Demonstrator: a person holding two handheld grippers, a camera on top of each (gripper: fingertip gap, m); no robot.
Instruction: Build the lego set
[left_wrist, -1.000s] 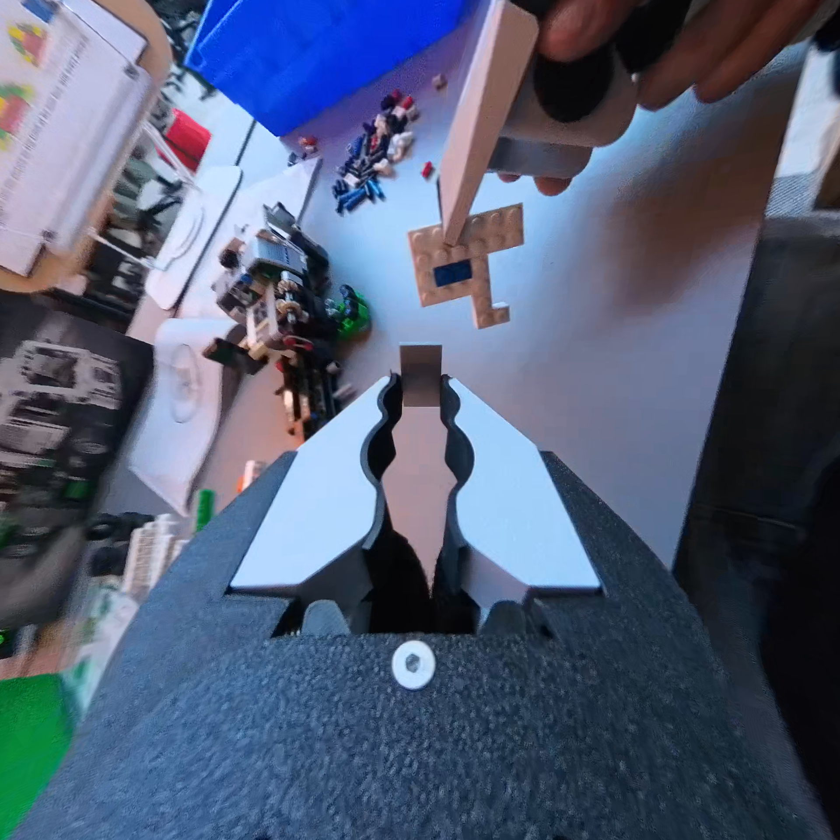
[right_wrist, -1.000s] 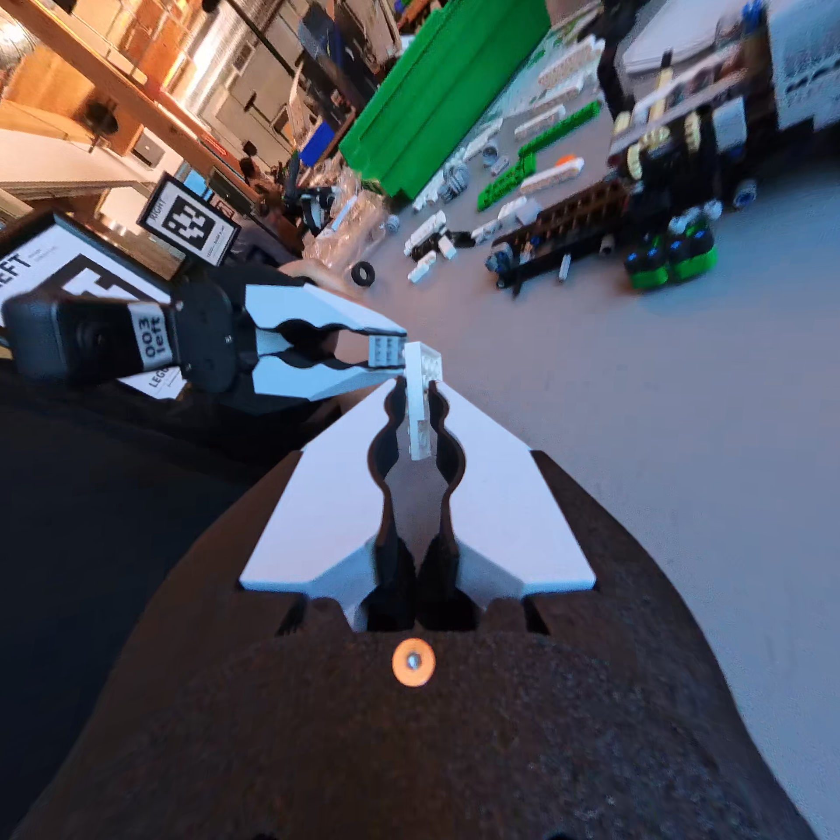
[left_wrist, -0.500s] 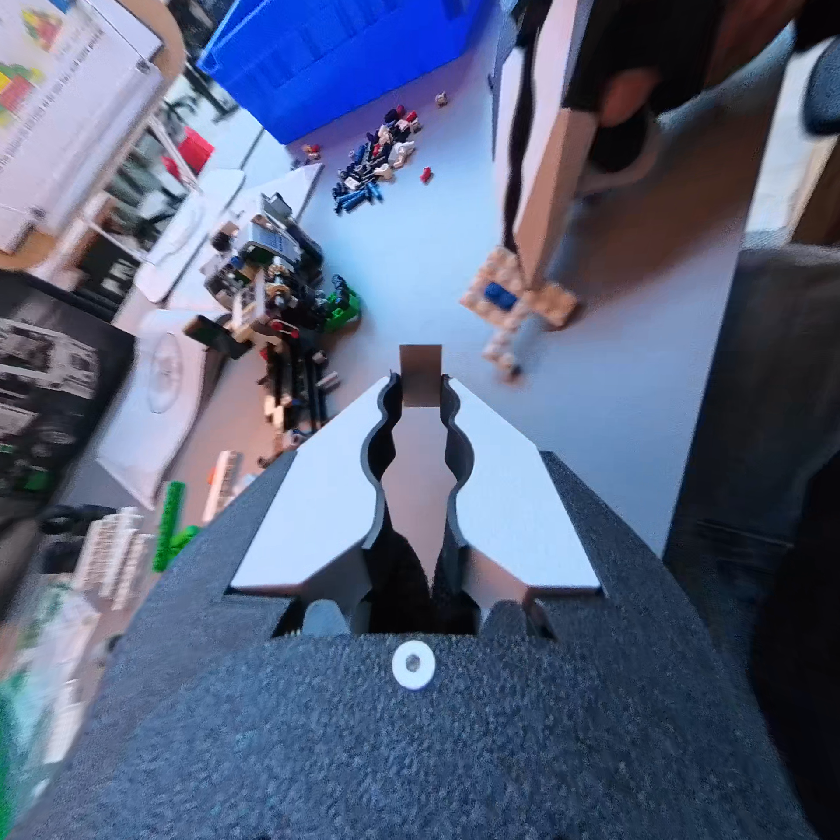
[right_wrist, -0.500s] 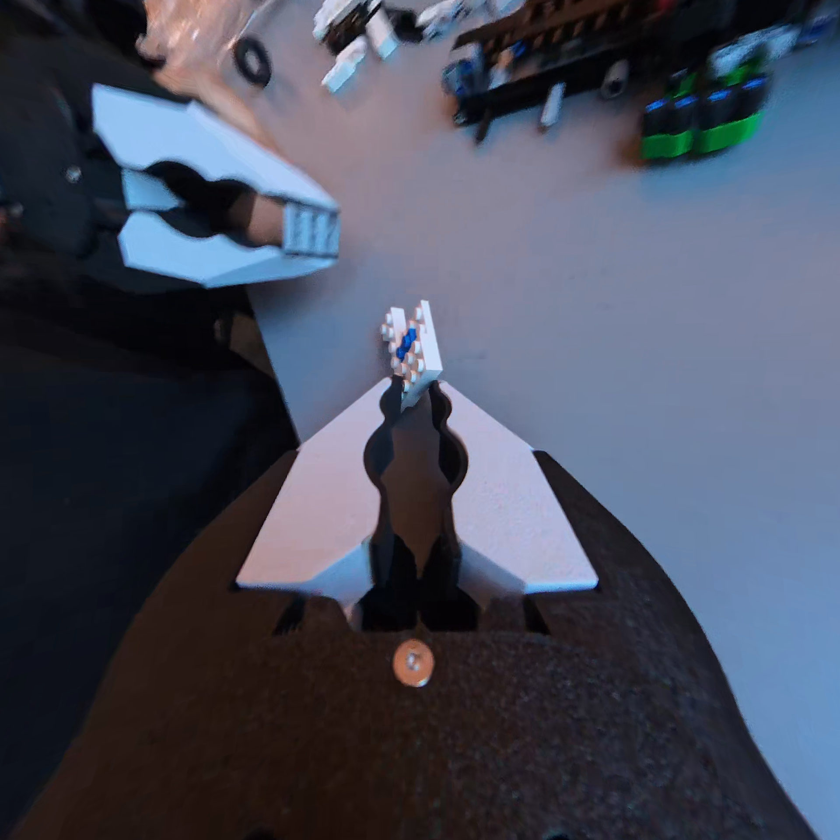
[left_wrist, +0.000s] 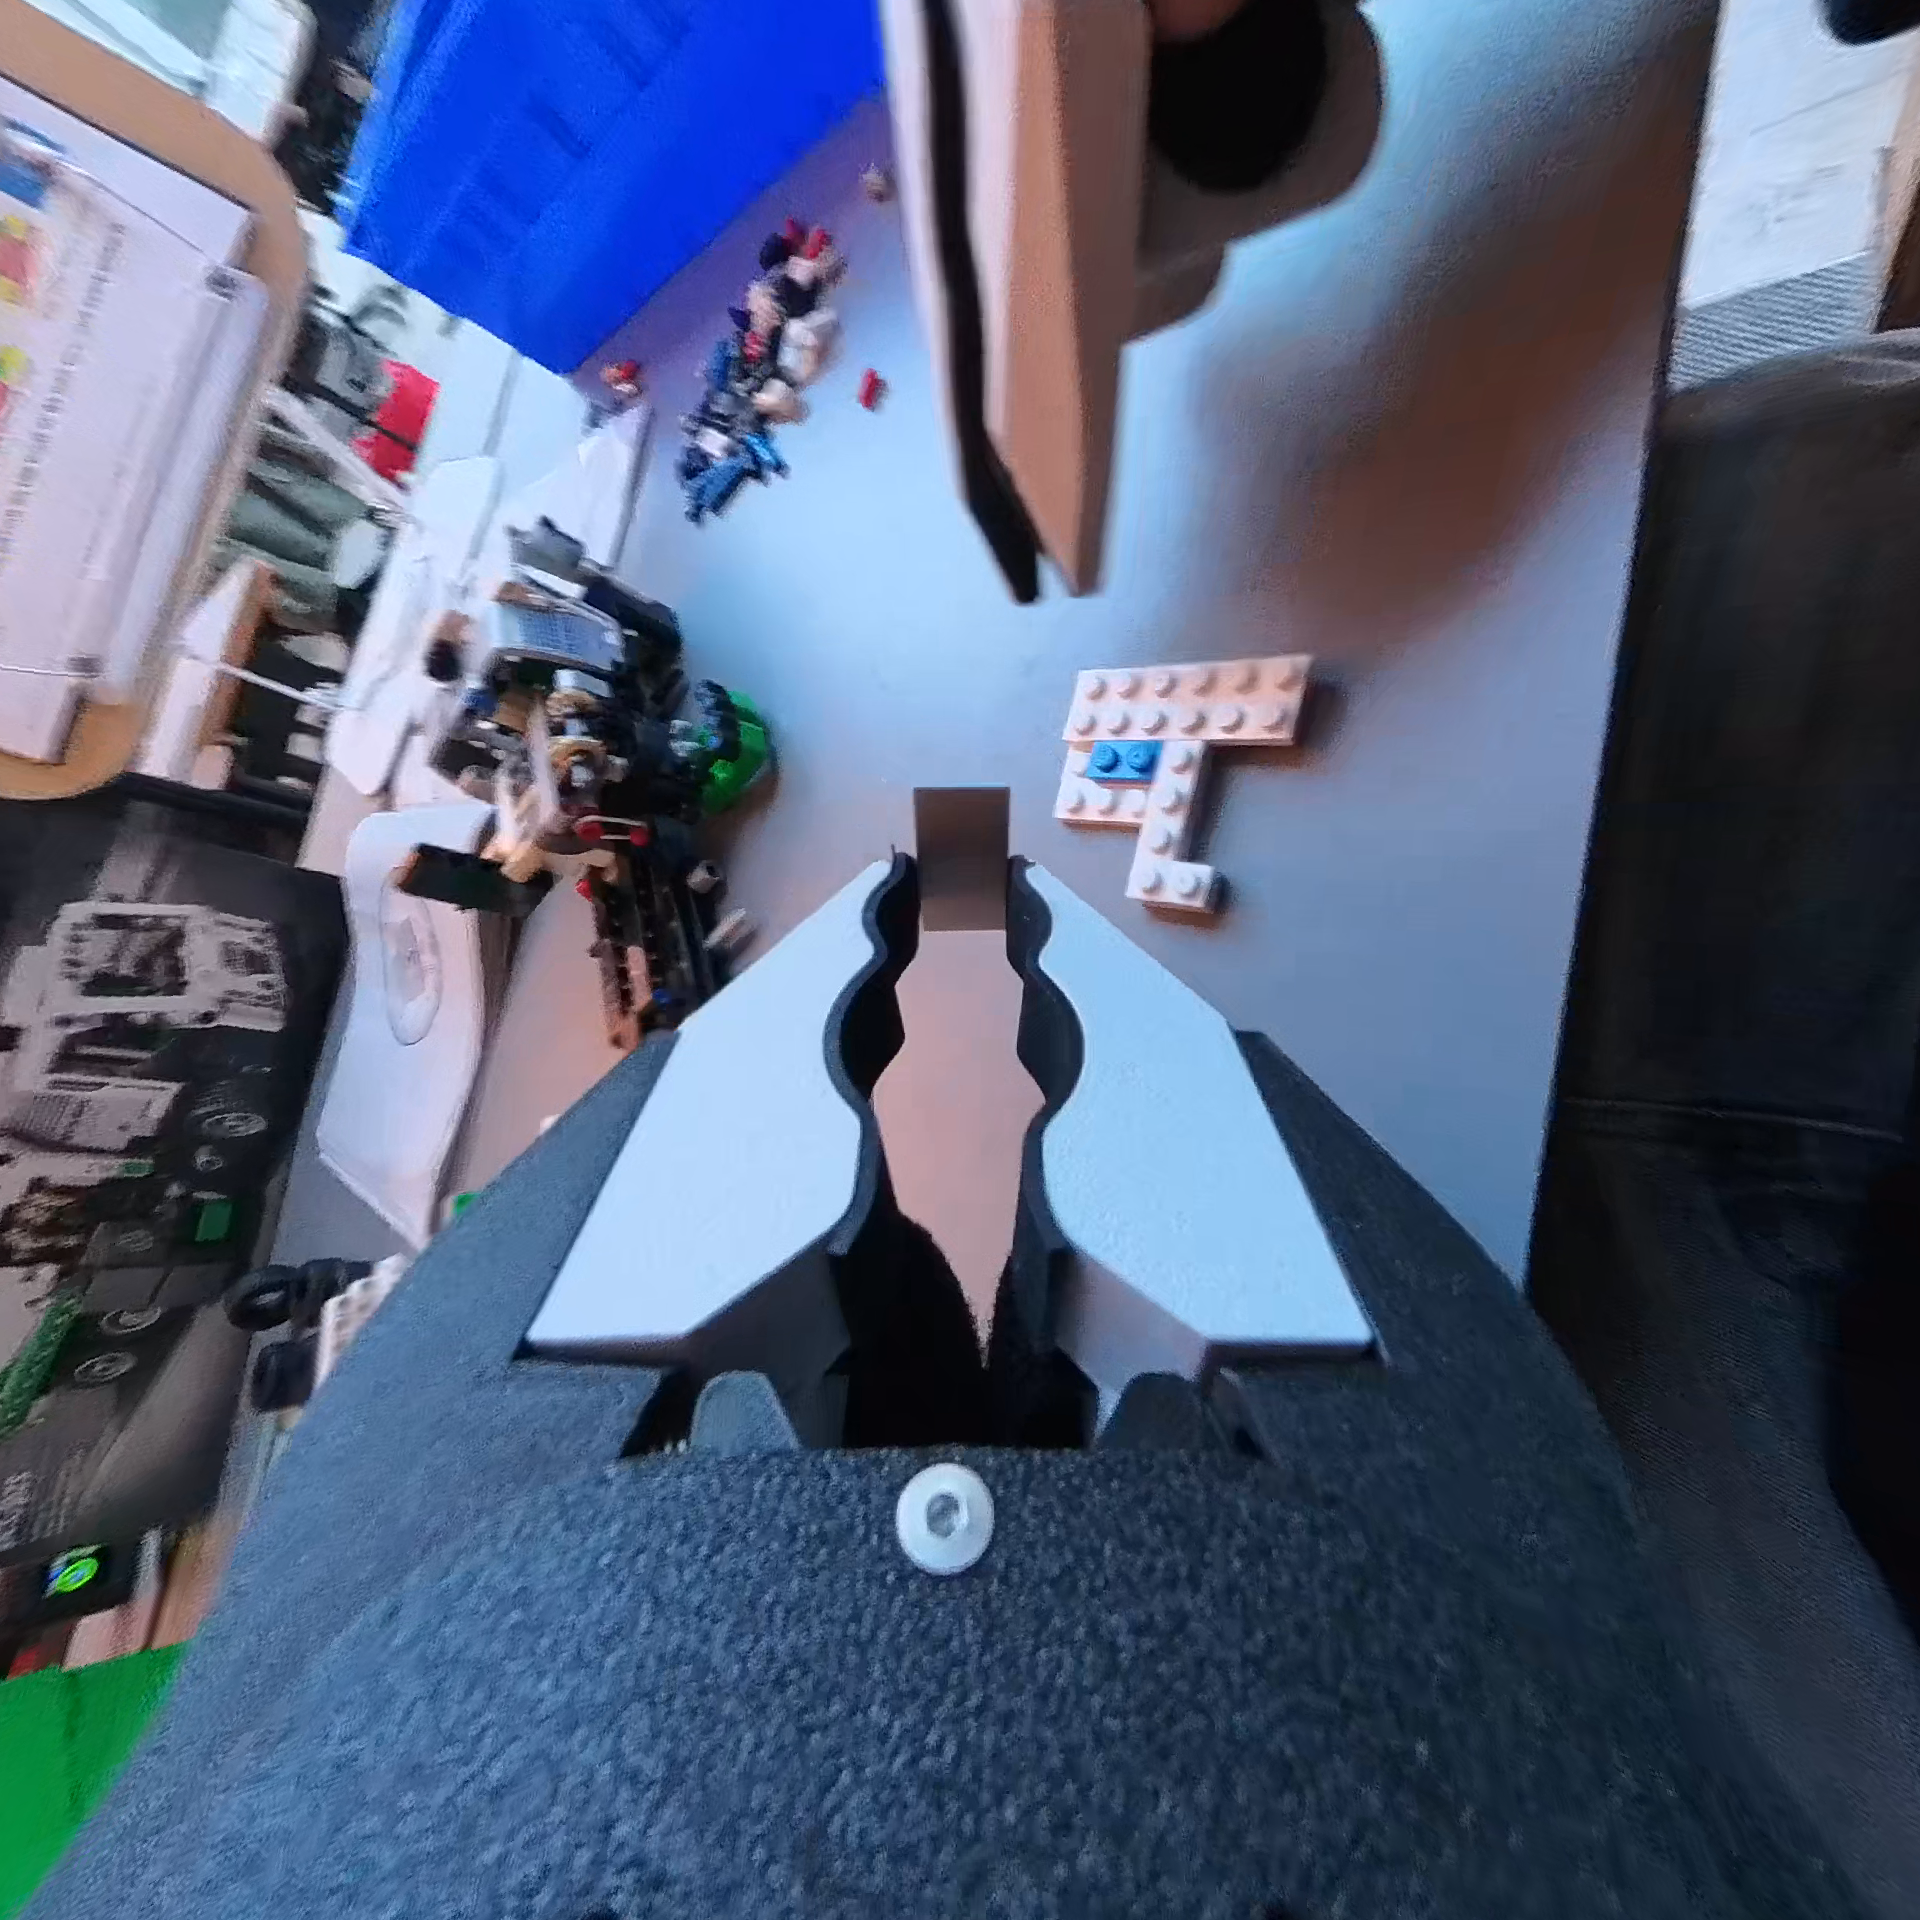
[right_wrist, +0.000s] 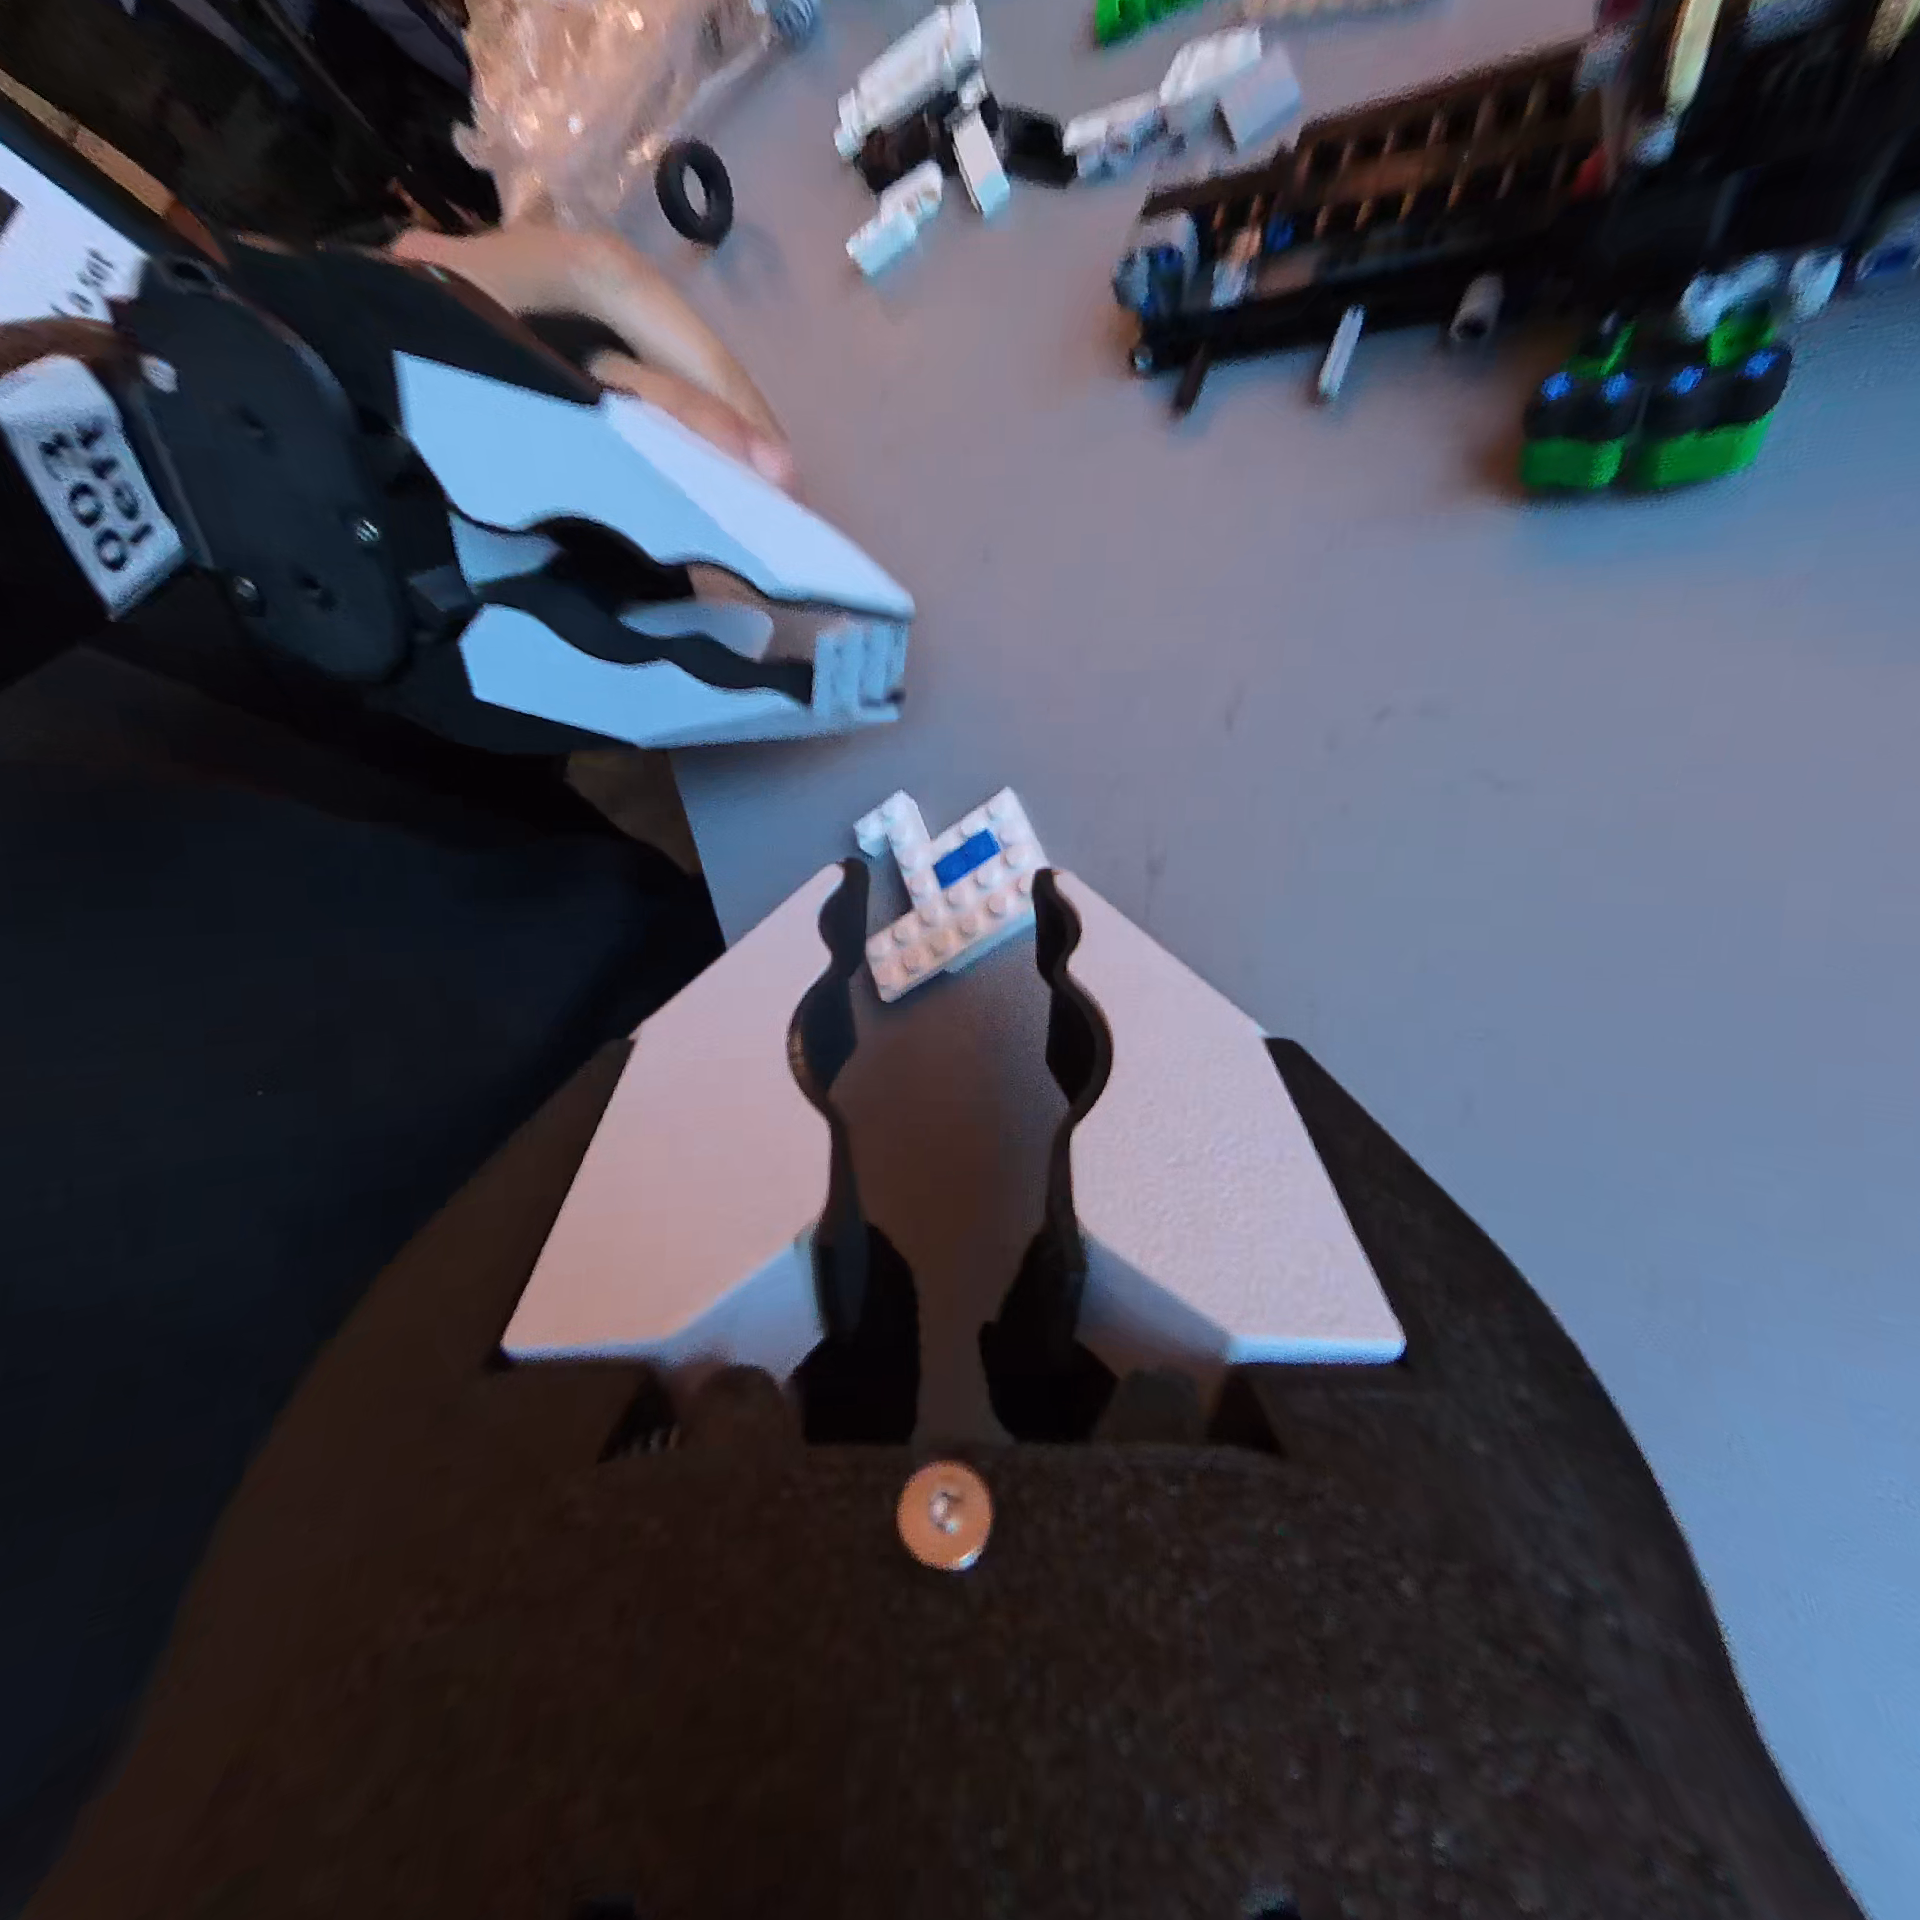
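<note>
Right wrist view shows the wide grey tabletop (right_wrist: 1455, 831) first. At its far side sits the big dark lego truck frame (right_wrist: 1403, 239), with a green and black block (right_wrist: 1652, 426) near it and loose white pieces (right_wrist: 935, 156) close by.

Nearer lies the flat white plate piece (right_wrist: 951, 894) with a small blue brick (right_wrist: 966, 860) on top. It rests on the tabletop, close to the near edge. The right gripper (right_wrist: 945, 894) hangs over it with its jaws spread apart and nothing in them. The left gripper (right_wrist: 862, 665) pinches a little grey brick (left_wrist: 961, 857) at its tips.

What could go wrong? I think the plate piece might slide when the grey brick is pushed down on it, because nothing holds it. It lies so near the edge that a bump could knock it off. The tiny brick could also twist or pop out of the tips if it is pressed in crooked.
</note>
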